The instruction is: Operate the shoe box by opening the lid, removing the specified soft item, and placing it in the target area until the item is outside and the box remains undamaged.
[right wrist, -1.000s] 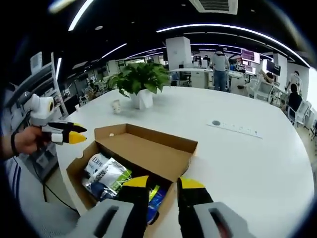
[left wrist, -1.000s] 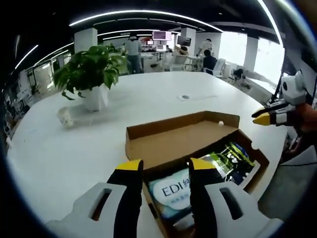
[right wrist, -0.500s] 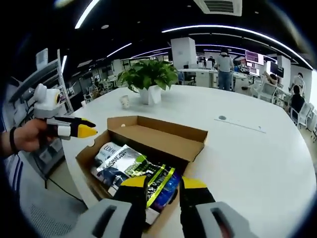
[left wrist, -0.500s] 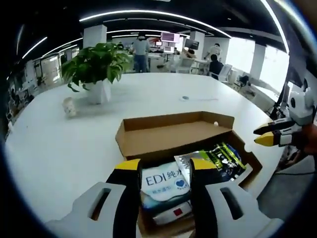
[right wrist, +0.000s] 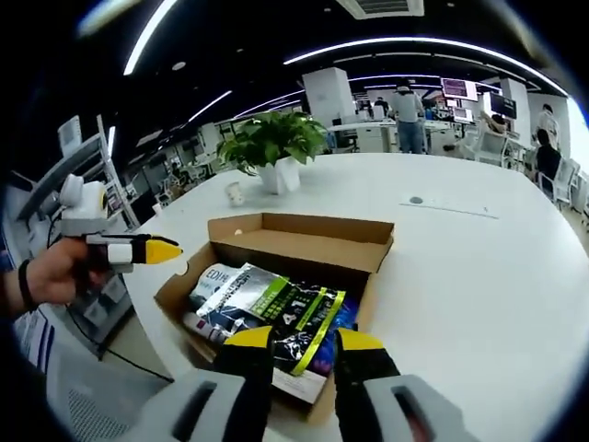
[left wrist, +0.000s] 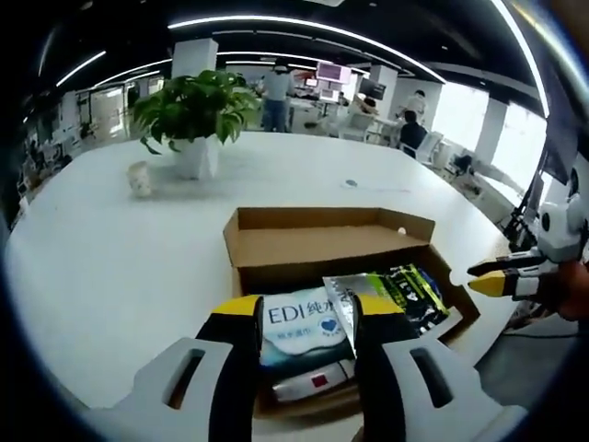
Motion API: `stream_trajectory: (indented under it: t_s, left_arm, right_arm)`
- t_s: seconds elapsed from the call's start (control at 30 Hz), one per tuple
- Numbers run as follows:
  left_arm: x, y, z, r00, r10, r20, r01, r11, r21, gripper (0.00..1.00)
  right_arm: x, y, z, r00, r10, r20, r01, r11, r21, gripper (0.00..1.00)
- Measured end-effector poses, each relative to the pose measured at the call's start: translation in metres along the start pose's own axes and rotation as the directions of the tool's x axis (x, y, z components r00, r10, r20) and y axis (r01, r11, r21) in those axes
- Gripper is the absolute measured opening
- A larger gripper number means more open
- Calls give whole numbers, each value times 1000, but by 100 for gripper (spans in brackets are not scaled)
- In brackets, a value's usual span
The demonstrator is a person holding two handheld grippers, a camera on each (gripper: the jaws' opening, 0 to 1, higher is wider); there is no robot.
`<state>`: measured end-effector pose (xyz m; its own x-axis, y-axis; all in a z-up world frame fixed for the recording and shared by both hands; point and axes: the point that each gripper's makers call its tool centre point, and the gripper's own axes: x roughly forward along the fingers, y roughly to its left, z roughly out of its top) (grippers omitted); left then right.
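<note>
- Here our left hand-held gripper (left wrist: 306,308) and right hand-held gripper (right wrist: 305,340) hover with jaws apart, holding nothing.
- Beyond them, soft packets (right wrist: 276,304) fill the open shoe box (left wrist: 276,247) on the counter (left wrist: 120,258).
- We judge the white pack (left wrist: 299,322) light and squashy; pinch its near edge.

shoe box (left wrist: 304,244): lid open | packets (left wrist: 304,322) inside | left gripper (left wrist: 306,308): jaws apart

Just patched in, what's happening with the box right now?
A person holds a gripper in each hand over an open cardboard shoe box on a white table. The lid is already folded back. Inside lie a white EDI pack and a green-and-black foil pouch. The left gripper and right gripper hover open above the contents; nothing is grasped yet.
</note>
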<state>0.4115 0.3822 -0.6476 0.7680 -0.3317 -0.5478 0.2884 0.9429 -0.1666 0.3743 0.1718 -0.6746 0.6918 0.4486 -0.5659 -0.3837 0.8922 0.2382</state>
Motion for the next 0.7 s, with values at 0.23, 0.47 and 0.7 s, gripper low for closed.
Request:
stream_trajectory:
  t_s: [0.23, 0.47, 0.7]
  left_arm:
    - [-3, -7, -10, 1000, -7, -21, 7, 1000, -21, 38]
    - [-6, -14, -22, 998, -32, -47, 31, 999, -15, 36]
    - [0, -24, -35, 994, -62, -95, 60, 998, -21, 35]
  right_arm:
    - [-6, 5, 3, 1000, 0, 19, 0, 1000, 7, 22]
    - [-9, 11, -1, 1000, 2, 20, -2, 999, -45, 22]
    - [-11, 10, -4, 1000, -6, 24, 7, 998, -57, 22]
